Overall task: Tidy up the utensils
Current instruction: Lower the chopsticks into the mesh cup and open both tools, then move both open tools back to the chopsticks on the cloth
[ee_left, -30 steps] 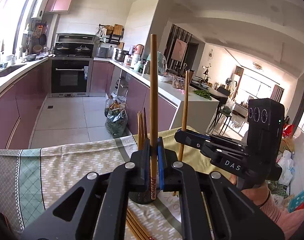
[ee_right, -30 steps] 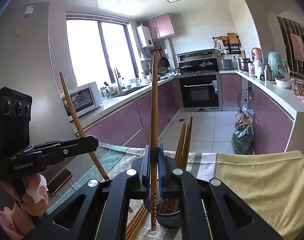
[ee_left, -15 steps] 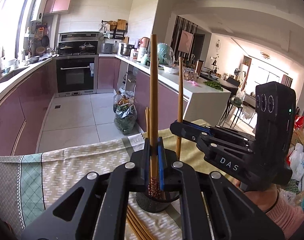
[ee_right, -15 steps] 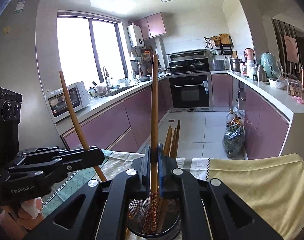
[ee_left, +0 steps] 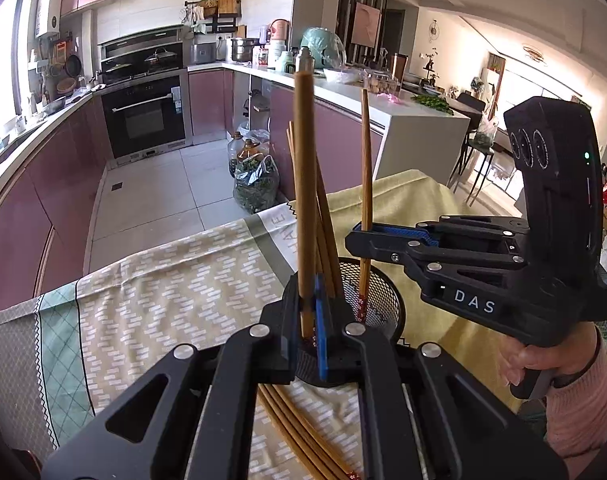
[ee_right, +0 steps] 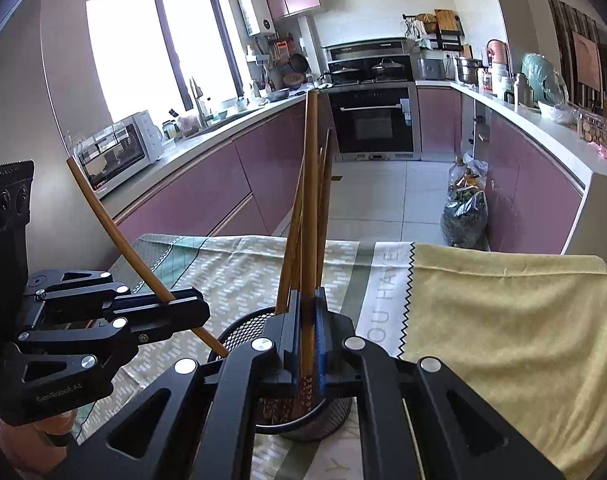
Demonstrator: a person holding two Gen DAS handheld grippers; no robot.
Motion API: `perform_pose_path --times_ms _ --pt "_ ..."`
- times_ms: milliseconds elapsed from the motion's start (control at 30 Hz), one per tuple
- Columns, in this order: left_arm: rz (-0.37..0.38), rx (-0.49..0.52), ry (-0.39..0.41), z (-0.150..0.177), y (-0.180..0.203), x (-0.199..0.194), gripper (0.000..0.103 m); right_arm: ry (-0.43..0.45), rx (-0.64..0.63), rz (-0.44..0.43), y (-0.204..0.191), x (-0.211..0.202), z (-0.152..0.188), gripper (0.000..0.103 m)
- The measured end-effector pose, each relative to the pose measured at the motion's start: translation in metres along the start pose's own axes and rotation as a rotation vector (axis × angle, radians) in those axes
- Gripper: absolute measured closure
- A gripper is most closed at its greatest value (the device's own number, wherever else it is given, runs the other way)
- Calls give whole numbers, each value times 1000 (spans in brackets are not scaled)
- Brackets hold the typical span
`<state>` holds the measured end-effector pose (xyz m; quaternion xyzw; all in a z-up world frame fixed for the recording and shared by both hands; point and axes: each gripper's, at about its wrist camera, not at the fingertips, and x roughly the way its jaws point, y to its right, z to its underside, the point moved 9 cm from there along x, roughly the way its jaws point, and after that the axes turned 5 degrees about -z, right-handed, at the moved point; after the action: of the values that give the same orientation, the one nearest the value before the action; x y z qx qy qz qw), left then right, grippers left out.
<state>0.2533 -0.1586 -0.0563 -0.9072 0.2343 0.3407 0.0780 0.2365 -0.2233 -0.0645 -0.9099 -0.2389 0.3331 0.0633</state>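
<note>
Tongs left [ee_left: 309, 312] and right [ee_right: 308, 340] each clamp a chopstick over mesh holder [ee_left: 383, 300].

L gripper [ee_left: 309, 316], R gripper [ee_right: 308, 344]: jaws clamped (side by side).

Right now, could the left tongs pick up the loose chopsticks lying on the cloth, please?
Probably not yet: the left tongs are shut on a chopstick, so they must release it first. The loose chopsticks lie unobstructed just beneath them.
</note>
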Motion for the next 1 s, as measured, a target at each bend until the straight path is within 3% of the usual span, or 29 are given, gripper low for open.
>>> perform_pose_path --times_ms 267,333,433,567,1000 --pt "10 -6 -63 -2 -5 19 95 -23 30 3 9 9 6 94" --pt "-20 -18 -57 -4 -9 22 89 -11 39 1 11 8 3 91" --pt "-17 -28 -32 -5 -9 19 78 15 39 2 11 1 1 86" --pt "-41 -39 5 -2 -13 9 77 38 29 -6 8 -7 2 83" --pt "-125 -89 144 38 -35 -53 63 74 -85 -119 -46 -46 30 57"
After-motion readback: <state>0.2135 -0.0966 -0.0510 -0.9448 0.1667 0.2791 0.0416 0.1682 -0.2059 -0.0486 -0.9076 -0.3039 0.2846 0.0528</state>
